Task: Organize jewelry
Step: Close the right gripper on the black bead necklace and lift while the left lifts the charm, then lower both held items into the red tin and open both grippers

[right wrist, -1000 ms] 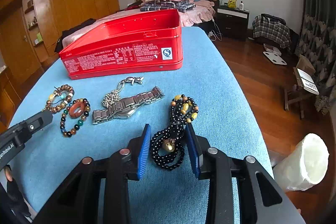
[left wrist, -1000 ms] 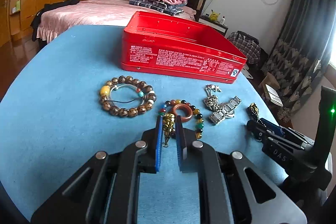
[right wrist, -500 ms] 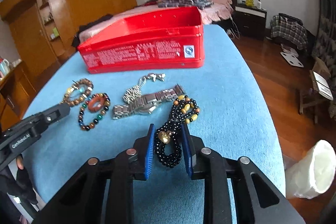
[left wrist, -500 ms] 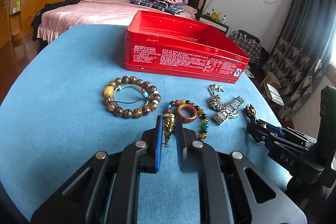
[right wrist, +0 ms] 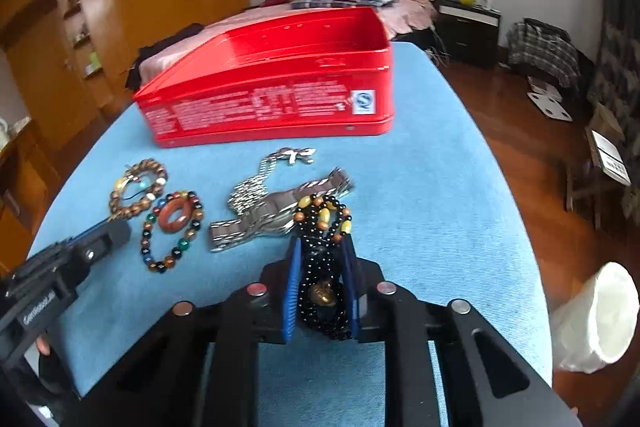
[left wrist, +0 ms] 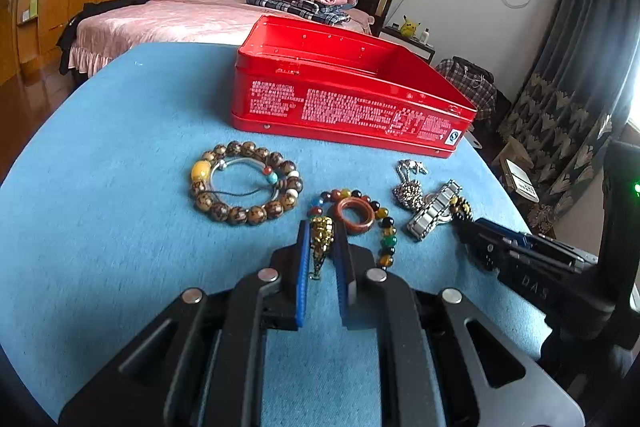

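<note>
Two tongs work at the near edge of the blue surface. The left tongs are closed narrow on the gold charm of the multicolored bead bracelet, whose loop lies on the surface around a reddish ring. The right tongs are clamped on the black bead strand, its yellow and brown beads spilling forward onto the silver watch. A silver chain lies touching the watch on its far side. The brown wooden bead bracelet sits apart toward the left edge. The open red tin stands beyond all the jewelry, toward the far edge.
</note>
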Motion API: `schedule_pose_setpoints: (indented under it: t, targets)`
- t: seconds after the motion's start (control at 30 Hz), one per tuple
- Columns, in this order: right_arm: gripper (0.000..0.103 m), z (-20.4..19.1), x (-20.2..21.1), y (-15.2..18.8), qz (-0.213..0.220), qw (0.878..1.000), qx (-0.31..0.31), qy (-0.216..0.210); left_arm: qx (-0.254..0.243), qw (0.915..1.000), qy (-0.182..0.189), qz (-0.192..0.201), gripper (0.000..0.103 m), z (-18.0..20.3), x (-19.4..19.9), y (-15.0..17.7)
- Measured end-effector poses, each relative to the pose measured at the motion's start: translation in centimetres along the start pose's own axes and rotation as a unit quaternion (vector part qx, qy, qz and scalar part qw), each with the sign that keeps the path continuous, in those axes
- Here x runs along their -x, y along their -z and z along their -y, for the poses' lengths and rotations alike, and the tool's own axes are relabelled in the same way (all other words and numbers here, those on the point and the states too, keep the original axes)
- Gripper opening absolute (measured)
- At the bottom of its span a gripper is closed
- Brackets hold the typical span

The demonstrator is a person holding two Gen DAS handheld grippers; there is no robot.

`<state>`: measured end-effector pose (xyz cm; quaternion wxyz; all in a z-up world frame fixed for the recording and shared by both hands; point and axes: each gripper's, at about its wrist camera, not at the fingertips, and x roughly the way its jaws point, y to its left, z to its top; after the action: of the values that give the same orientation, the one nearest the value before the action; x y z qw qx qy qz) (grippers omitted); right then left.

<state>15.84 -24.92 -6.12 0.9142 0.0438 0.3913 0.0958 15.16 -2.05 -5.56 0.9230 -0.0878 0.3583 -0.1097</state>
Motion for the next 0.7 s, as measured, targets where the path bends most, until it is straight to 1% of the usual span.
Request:
schedule_pose_setpoints:
  t: [0.23,0.37,0.53,0.7]
  targets:
    - [0.017,-0.7,1.1,-0.5,0.008,1.000,0.013,-0.020,0.000,0.9999,0.000,0.010,0.010,-0.1,0.4,-0.6]
    - [0.017,-1.3,2.4,-1.2,0.023,0.999,0.020,-0.028,0.000,0.9998,0.001,0.018,0.010,0.1,0.8,-1.2]
    - [0.017,-1.9,4.0,-3.0,0.045,0.998,0.019,-0.046,-0.003,0.9995,0.002,0.033,0.010,0.6,1.3,-2.4]
    - [0.017,-2.3,4.2,-5.2,0.059,0.997,0.019,-0.055,-0.008,0.9987,0.003,0.051,0.010,1.2,1.5,-4.4]
